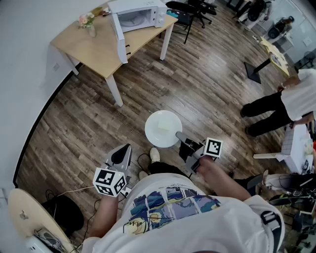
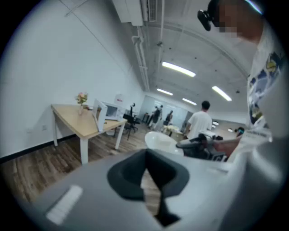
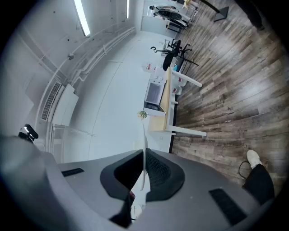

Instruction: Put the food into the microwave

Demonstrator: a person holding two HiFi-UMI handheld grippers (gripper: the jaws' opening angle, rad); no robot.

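A round white plate (image 1: 163, 129) with a pale piece of food (image 1: 163, 127) on it hangs over the wood floor in front of me. My right gripper (image 1: 178, 134) is shut on its near rim. In the right gripper view the plate (image 3: 144, 140) shows edge-on as a thin white line between the pads of my right gripper (image 3: 143, 155). My left gripper (image 1: 122, 154) is shut and holds nothing, to the left of the plate. The white microwave (image 1: 140, 14) stands on a wooden table (image 1: 94, 47) far ahead, with its door (image 1: 119, 35) swung open.
A small vase of flowers (image 1: 88, 22) stands on the table left of the microwave. Office chairs (image 1: 195, 10) sit behind the table. A person (image 1: 284, 104) stands at the right, near a round table (image 1: 275, 52). Cables (image 1: 69, 192) lie on the floor at my left.
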